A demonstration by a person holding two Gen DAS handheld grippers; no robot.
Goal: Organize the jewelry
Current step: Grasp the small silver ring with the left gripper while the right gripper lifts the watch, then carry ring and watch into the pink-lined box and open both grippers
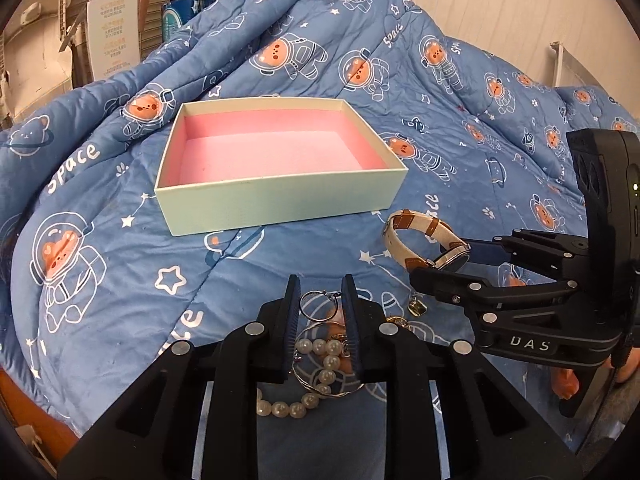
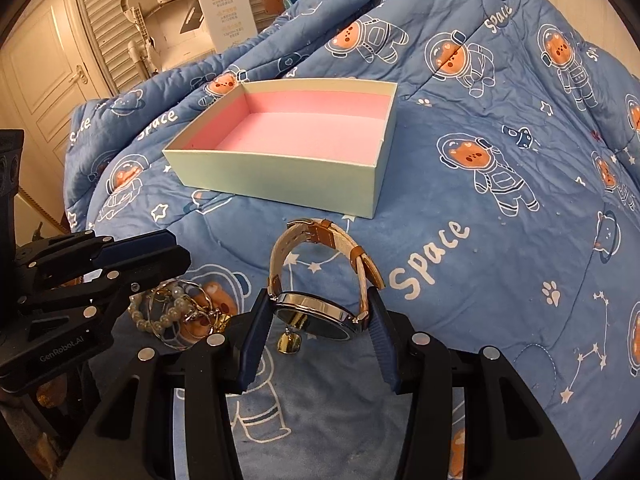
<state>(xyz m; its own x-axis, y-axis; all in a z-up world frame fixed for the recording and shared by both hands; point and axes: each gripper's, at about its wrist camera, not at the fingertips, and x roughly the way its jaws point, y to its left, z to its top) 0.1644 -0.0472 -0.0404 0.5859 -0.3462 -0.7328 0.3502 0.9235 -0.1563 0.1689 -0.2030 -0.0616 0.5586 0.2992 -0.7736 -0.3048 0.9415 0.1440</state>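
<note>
Left wrist view: one open box, pale green outside and pink inside, sits on a blue quilt printed with astronaut bears, toward the quilt's far, rumpled side. It holds nothing. Nearer the camera lies one small heap of jewelry: one pearl bracelet, several thin wire hoops whose count cannot be told because they overlap, and a gold clasp piece just beside them. One small gold charm lies apart on the quilt, to the right of the heap.

The left gripper is clenched over the heap, its dark blue pads drawn close with a wire hoop between the tips. The pearls lie between and under the fingers. Whether the pads actually pinch the hoop or only flank it cannot be told.

There is one watch, with a cream strap trimmed in tan leather and a dark round face. The right gripper grasps it: the two pads press on opposite edges of the case, and the strap loops up and forward from the tips toward the box. In the right wrist view the watch is held above the quilt, between the heap and the box's near wall, with the charm showing just below the watch face.
</note>
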